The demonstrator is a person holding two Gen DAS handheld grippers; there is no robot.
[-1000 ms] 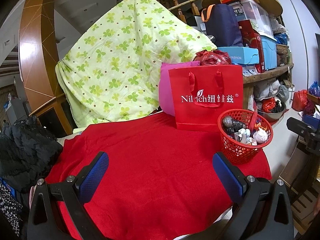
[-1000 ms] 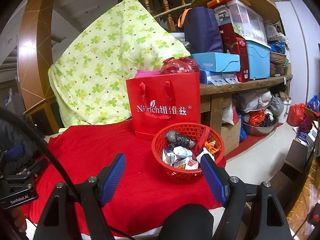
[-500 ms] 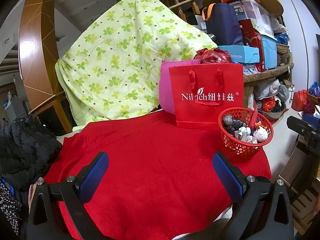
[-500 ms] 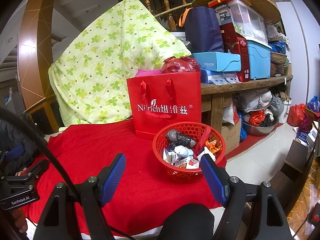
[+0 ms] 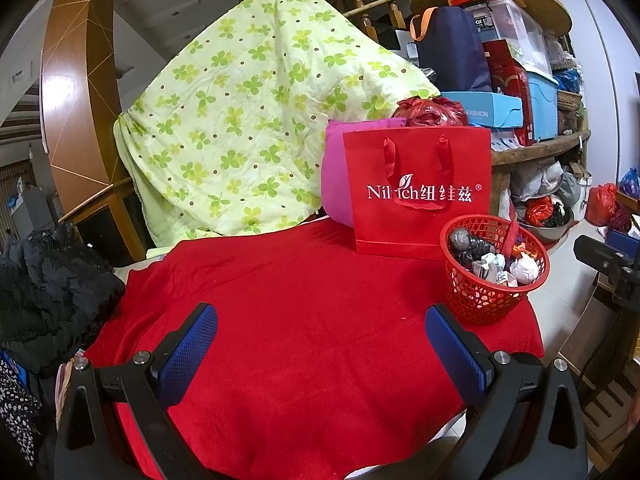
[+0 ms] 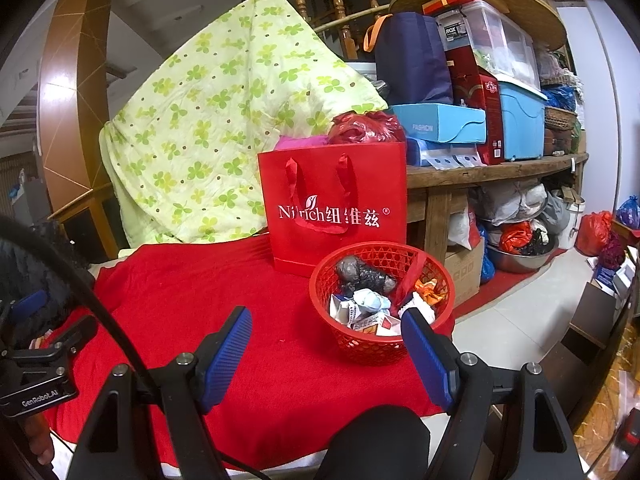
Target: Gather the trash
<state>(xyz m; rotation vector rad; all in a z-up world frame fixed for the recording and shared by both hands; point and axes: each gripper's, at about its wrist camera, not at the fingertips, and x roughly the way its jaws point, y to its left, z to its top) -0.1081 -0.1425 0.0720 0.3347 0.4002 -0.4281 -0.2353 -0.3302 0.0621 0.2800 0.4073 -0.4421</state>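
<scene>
A red mesh basket (image 5: pixel 476 300) (image 6: pixel 360 344) stands on the red cloth (image 5: pixel 300 320) (image 6: pixel 192 300) near its right edge. It holds crumpled paper, wrappers and a dark wad of trash (image 5: pixel 496 264) (image 6: pixel 372 300). My left gripper (image 5: pixel 322 322) is open and empty, low over the cloth, left of the basket. My right gripper (image 6: pixel 326 326) is open and empty, just short of the basket, its right fingertip by the rim. The left gripper's body also shows at the left edge of the right wrist view (image 6: pixel 44 356).
A red paper bag (image 5: pixel 420 196) (image 6: pixel 336 212) stands behind the basket, with a pink cushion (image 5: pixel 336 176) beside it. A green clover quilt (image 5: pixel 248 120) hangs behind. A black garment (image 5: pixel 44 280) lies left. A cluttered wooden shelf (image 6: pixel 496 164) stands right.
Both views have risen very slightly; the scene sits a little lower and nearer. Both grippers stay open and nothing has been picked up or let go.
</scene>
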